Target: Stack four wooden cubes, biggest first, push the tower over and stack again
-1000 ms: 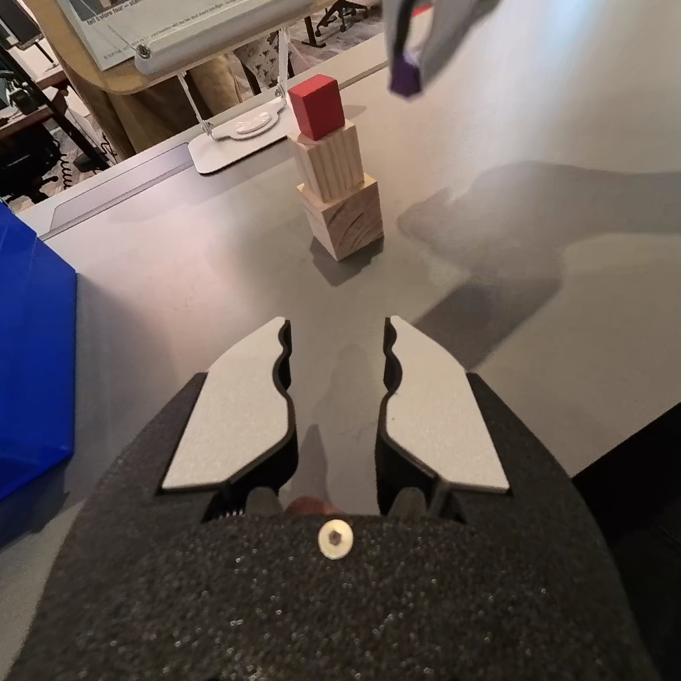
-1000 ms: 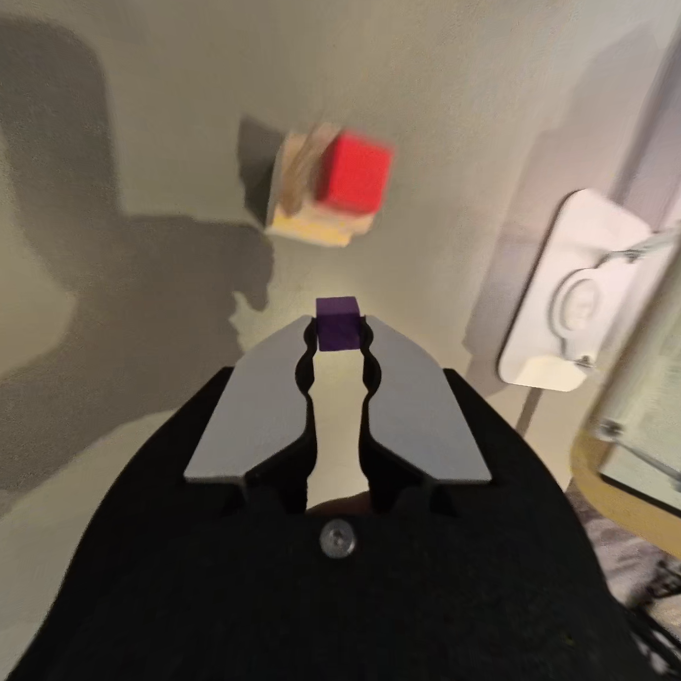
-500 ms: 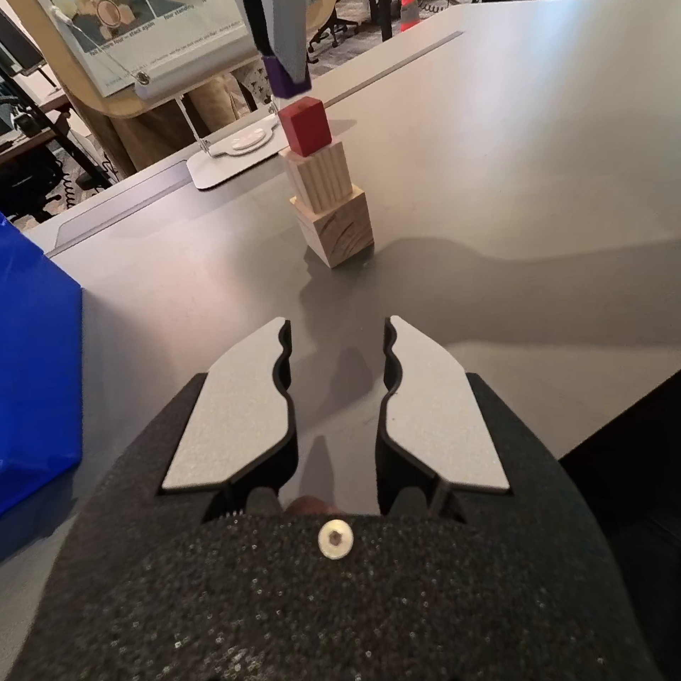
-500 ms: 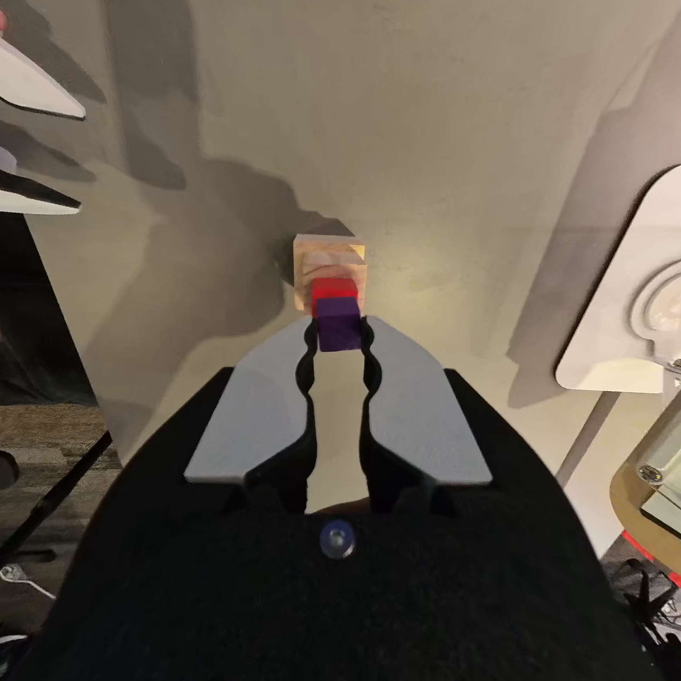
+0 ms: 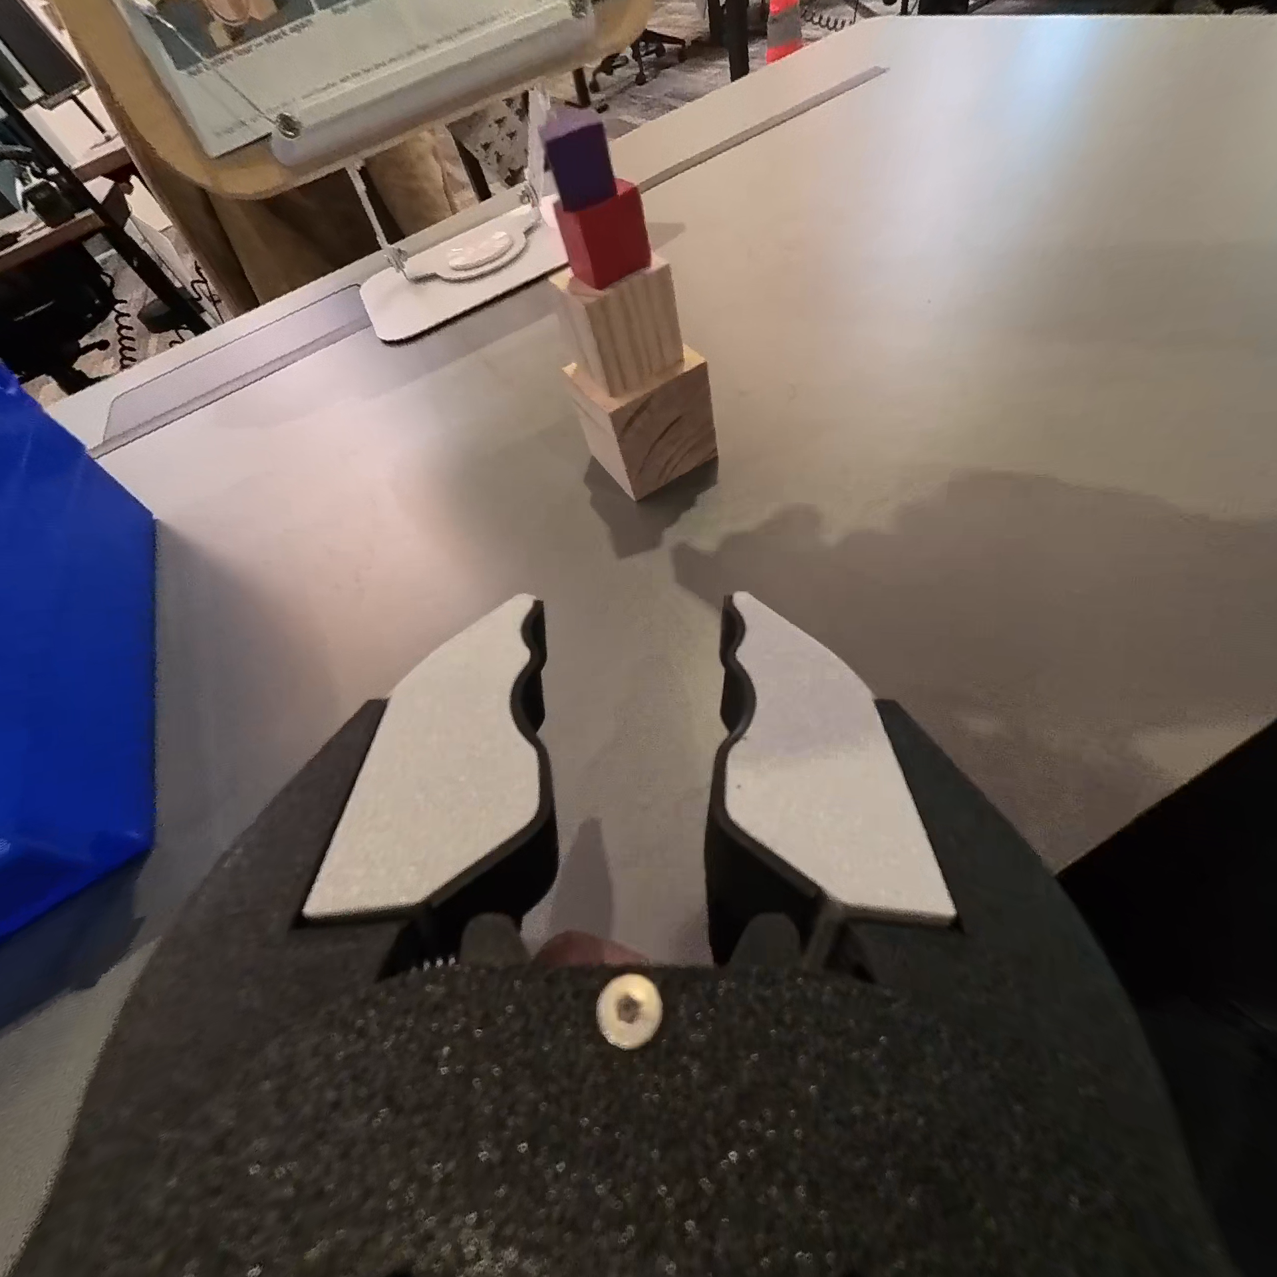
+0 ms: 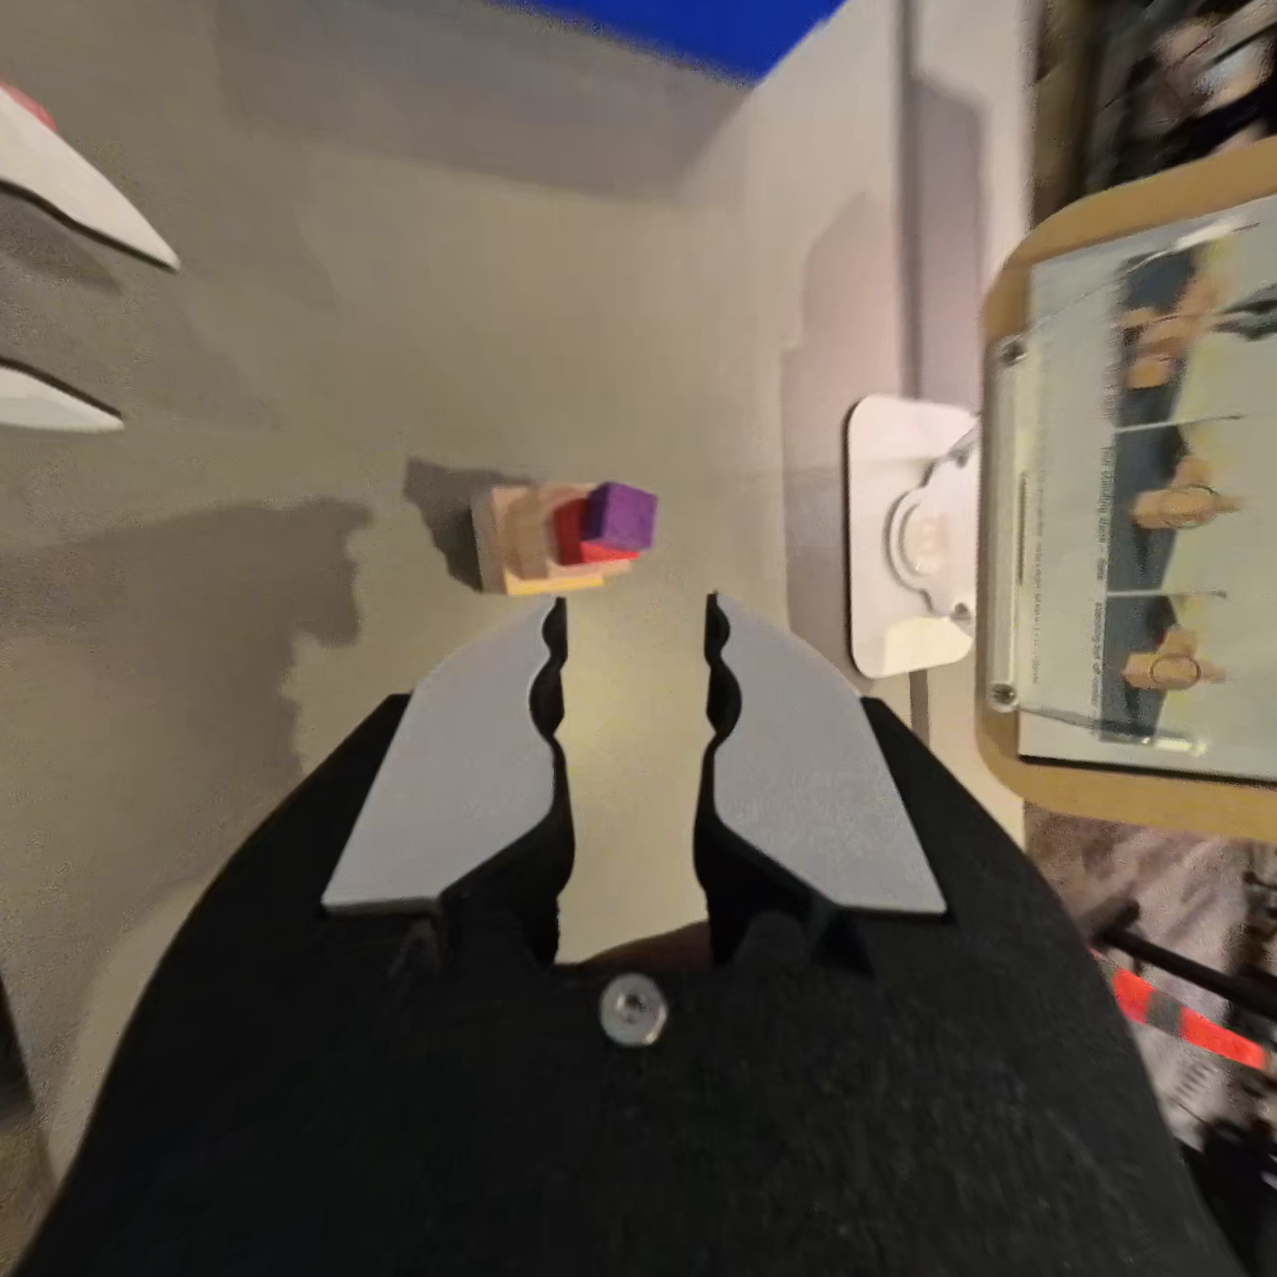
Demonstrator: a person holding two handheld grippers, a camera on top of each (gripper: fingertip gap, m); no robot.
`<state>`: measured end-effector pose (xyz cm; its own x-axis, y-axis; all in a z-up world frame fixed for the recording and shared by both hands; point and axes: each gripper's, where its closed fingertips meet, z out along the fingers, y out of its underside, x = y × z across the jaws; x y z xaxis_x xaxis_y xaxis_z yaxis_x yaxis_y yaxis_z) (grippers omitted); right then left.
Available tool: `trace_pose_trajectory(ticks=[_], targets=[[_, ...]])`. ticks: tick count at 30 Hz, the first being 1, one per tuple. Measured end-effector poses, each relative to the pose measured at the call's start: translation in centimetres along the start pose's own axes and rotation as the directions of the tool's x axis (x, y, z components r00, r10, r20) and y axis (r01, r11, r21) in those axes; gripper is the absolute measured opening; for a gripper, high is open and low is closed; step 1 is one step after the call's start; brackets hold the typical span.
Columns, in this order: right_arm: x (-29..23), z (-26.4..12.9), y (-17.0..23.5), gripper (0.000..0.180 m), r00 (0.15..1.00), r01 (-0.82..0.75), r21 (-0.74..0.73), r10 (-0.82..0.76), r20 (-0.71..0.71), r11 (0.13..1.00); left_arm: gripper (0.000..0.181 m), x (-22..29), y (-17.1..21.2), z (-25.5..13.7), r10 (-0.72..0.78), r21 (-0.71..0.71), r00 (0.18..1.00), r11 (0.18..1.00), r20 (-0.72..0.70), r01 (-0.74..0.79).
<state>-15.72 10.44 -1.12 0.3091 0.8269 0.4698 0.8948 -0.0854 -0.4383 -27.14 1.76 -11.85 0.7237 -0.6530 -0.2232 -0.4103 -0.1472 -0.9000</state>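
A tower of cubes stands on the grey table. The big plain wooden cube is at the bottom, a smaller plain wooden cube on it, then a red cube, with a small purple cube on top. My left gripper is open and empty, low over the table in front of the tower. My right gripper is open and empty, above the tower, looking down on the purple cube, the red cube and the wooden cubes. The left gripper's fingers show at the left edge of the right wrist view.
A sign holder with a white base and a framed sheet stands just behind the tower; its base also shows in the right wrist view. A blue bin stands at the left. The table's front edge runs at the right.
My right gripper set the purple cube on the red cube, opened, let go and pulled up and away. The left gripper stayed open and nearly still.
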Motion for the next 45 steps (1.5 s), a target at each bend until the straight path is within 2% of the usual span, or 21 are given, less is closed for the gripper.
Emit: trace_pose_trajectory(ticks=[1,3,5,8,11,12,16,25,34,45], targets=[[-1.5,-0.5,0.1,0.035,0.998,-0.047,0.098,0.05,-0.032,0.994,0.048,-0.2,-0.2,-0.1,-0.01,0.009,1.0,1.0,0.007,0.01],[-5.0,-0.6,1.5,0.034,0.979,-0.163,0.262,0.188,-0.073,0.951,0.048,-0.8,-0.5,-0.2,-0.036,0.026,0.999,0.999,0.021,0.035],[-7.9,0.1,4.4,0.036,0.933,-0.296,0.337,0.346,-0.099,0.894,0.048,-1.2,-0.6,-0.3,-0.066,0.039,0.997,0.997,0.028,0.065],[-9.7,0.4,8.8,0.039,0.818,-0.438,0.42,0.546,-0.18,0.795,0.049,-1.6,-0.4,0.0,-0.115,0.048,0.993,0.992,0.04,0.113],[-10.2,-0.5,11.5,0.037,0.681,-0.58,0.523,0.724,-0.11,0.625,0.051,-1.9,-0.1,0.3,-0.16,0.05,0.986,0.986,0.045,0.158],[-10.5,-0.6,11.9,0.036,0.659,-0.614,0.531,0.749,-0.061,0.584,0.051,-1.9,-0.1,0.5,-0.169,0.045,0.985,0.985,0.041,0.167],[-11.1,-0.9,13.1,0.034,0.625,-0.659,0.541,0.781,0.005,0.523,0.052,-1.6,0.0,1.1,-0.168,0.033,0.985,0.985,0.032,0.167],[-12.0,-0.7,12.3,0.034,0.693,-0.586,0.533,0.718,-0.06,0.61,0.05,-1.3,0.2,1.8,-0.147,0.014,0.989,0.989,0.032,0.147],[-11.9,-0.4,12.4,0.033,0.677,-0.629,0.526,0.736,0.007,0.573,0.049,-1.0,0.4,1.7,-0.117,0.005,0.993,0.993,0.03,0.117],[-12.2,0.0,12.1,0.032,0.71,-0.59,0.501,0.703,-0.051,0.633,0.049,-0.5,0.0,1.4,-0.082,0.012,0.997,0.997,0.012,0.082]])
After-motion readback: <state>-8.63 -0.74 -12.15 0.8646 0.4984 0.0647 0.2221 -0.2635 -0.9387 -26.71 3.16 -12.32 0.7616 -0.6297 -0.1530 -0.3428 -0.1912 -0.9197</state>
